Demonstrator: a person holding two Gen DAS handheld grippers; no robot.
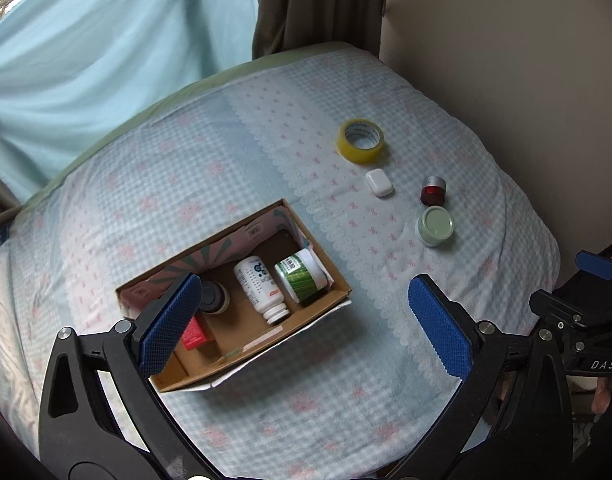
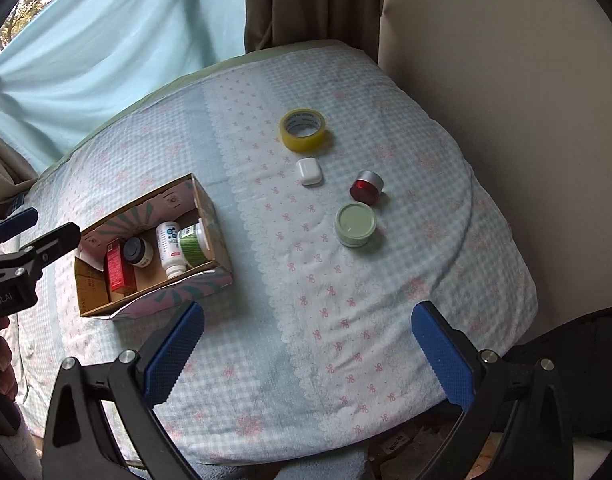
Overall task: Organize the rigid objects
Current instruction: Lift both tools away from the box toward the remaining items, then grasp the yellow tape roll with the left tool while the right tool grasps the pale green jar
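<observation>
Both grippers hung above the bed with their blue-padded fingers spread wide and nothing between them. The left gripper (image 1: pixel 302 320) stood over the near end of the cardboard box (image 1: pixel 330 300), its left finger (image 1: pixel 170 320) covering part of the box's left half in the left wrist view while its right finger sat out over the checked bedspread (image 1: pixel 266 420) to the box's right. The box lay open-topped on the left part of the bed and held a red carton (image 2: pixel 118 270), a dark-lidded jar (image 2: pixel 137 252), a white bottle (image 1: pixel 260 284) lying on its side with its neck toward the camera, and a green-labelled bottle (image 1: pixel 302 276) beside it against the right wall. The right gripper (image 2: pixel 306 356) hung over bare bedspread nearer the foot of the bed, its left finger just beside the box's near corner and clear of it. The loose items lay well beyond its fingertips, on the right half of the bed: a roll of yellow tape (image 2: pixel 305 129) farthest off, a small white case (image 2: pixel 309 171) just nearer, a red jar with a silver band (image 2: pixel 366 187) to the right of that, and a pale green round tin (image 2: pixel 355 224) nearest, close to the red jar; whether the two touched could not be told. A pale blue curtain (image 2: pixel 106 60) hung behind the bed.
</observation>
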